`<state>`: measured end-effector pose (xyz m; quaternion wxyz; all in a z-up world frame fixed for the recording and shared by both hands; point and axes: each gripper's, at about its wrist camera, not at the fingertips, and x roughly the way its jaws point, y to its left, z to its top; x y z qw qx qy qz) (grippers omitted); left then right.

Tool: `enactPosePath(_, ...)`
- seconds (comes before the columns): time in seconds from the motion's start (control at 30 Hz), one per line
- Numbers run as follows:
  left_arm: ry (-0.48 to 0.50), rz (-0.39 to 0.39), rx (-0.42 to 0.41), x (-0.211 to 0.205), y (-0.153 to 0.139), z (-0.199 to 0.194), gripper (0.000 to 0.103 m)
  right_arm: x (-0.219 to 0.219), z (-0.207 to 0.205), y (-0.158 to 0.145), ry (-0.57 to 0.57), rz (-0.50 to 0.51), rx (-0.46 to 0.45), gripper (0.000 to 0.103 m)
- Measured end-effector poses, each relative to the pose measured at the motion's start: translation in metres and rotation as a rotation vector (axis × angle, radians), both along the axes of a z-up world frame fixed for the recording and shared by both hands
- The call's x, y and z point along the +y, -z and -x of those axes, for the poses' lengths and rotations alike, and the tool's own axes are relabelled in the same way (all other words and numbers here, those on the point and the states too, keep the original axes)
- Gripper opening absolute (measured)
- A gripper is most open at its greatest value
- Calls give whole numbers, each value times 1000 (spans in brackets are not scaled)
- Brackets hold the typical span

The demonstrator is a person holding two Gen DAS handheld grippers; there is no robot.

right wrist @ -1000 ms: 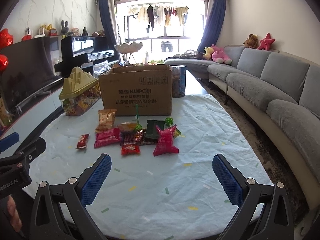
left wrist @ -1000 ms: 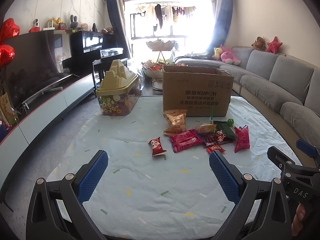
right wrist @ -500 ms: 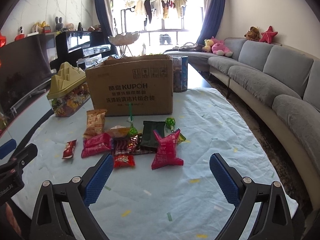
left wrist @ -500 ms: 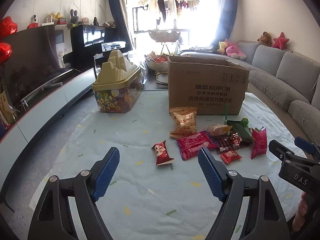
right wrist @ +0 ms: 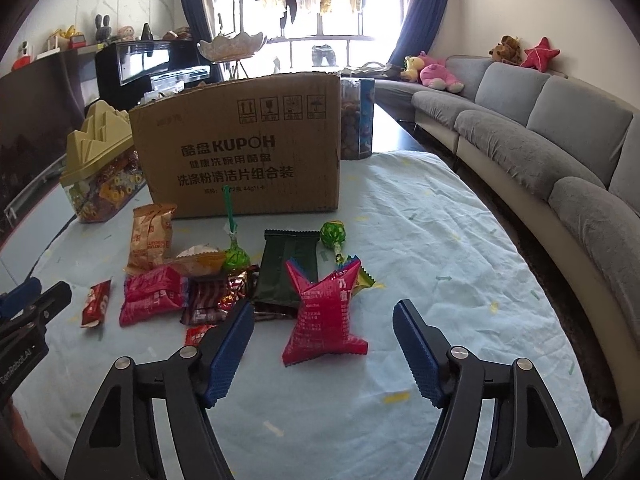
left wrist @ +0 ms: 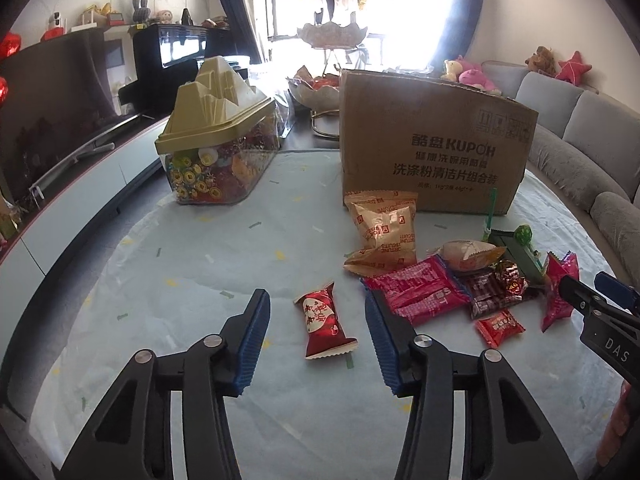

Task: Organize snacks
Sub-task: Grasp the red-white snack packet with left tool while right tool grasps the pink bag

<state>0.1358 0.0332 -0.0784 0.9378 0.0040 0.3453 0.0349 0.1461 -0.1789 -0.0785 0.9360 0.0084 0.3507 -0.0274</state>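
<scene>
Here the left claw point(left wrist: 316, 336) gapes wide around a red candy packet point(left wrist: 325, 322) lying lengthwise between its fingers.

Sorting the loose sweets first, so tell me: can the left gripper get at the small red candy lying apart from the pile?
Probably yes: the left gripper is open, the red candy lies between its fingers, nothing covering it.

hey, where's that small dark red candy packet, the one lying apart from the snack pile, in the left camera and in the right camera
Left wrist: the red packet lies low in the centre, between the open fingers of the left gripper.
Right wrist: the same packet sits at the far left, left of the snack pile.
Shared landmark: the cardboard box stands behind the snacks in both views.
</scene>
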Motion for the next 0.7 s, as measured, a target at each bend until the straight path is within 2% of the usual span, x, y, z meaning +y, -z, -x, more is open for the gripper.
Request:
enactPosePath(0.4, -3, 11, 93, 1, 28, -27, 33, 2, -20, 14, 3, 15, 37, 49)
enactPosePath(0.6, 3, 48, 150, 2, 35, -36, 25, 2, -25, 18, -11, 11, 59, 36)
enactPosePath(0.7, 9, 69, 151, 6, 35, -39, 23, 5, -24, 17, -17, 24, 54, 35)
